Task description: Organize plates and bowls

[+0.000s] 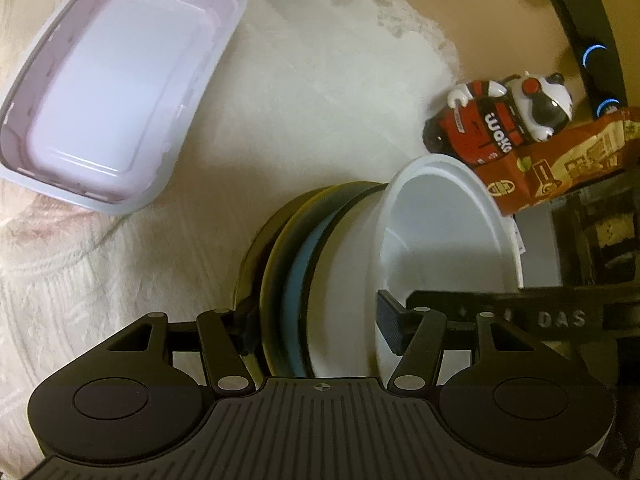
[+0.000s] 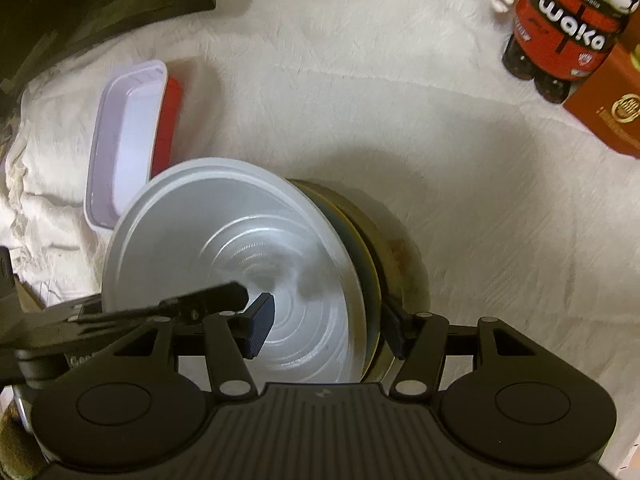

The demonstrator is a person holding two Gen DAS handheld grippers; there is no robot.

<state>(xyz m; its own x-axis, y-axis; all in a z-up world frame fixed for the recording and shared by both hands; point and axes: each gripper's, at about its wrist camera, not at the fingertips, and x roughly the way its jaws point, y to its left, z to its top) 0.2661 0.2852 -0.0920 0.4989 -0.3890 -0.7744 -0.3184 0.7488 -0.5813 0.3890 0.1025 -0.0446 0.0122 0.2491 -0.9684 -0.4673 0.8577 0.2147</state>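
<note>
Your left gripper (image 1: 320,320): matte black ribbed housing, two round caps, silver pivot screws, dark blue ridged fingertips (image 1: 390,324). Your right gripper (image 2: 328,330) looks identical, small crosshair mark centred.

The stack of dishes (image 1: 320,280) fills the span between the left claw (image 1: 316,320) fingers, leaving no spare gap there, and the right claw (image 2: 324,328) straddles the same stack from the opposite side. Open white cloth (image 1: 312,92) lies between the stack and the lavender tub (image 1: 116,80). The toy bottle (image 1: 500,116) and red carton (image 1: 560,160) block the far right.
</note>
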